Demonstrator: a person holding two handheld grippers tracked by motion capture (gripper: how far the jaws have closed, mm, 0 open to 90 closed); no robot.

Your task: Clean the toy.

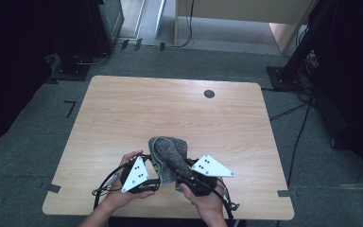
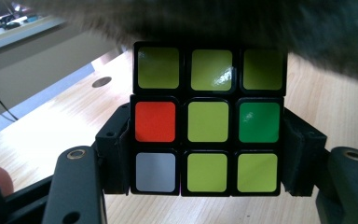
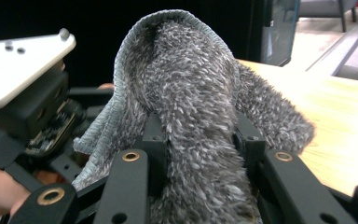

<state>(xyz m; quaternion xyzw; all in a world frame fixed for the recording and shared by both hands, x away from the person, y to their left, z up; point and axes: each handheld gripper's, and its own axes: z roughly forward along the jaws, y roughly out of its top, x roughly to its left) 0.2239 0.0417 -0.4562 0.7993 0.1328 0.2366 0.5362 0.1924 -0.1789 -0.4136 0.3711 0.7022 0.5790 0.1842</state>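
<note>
A Rubik's cube (image 2: 207, 121) faces me in the left gripper view, mostly yellow-green tiles with one orange, one green and one white. My left gripper (image 2: 207, 156) is shut on it, a pad pressing on each side. A grey fuzzy cloth (image 3: 191, 93) is bunched between the jaws of my right gripper (image 3: 198, 140), which is shut on it. The cloth (image 2: 270, 23) hangs over the cube's top. In the high view both grippers meet near the table's front edge: the left gripper (image 1: 152, 171), the right gripper (image 1: 182, 171), and the cloth (image 1: 170, 151) draped between them, covering most of the cube.
The wooden table (image 1: 123, 109) has a small black round insert (image 1: 209, 93) near its far edge. A desk, stands and cables stand on the grey floor around it. The left gripper (image 3: 32, 107) looms close at the left of the right gripper view.
</note>
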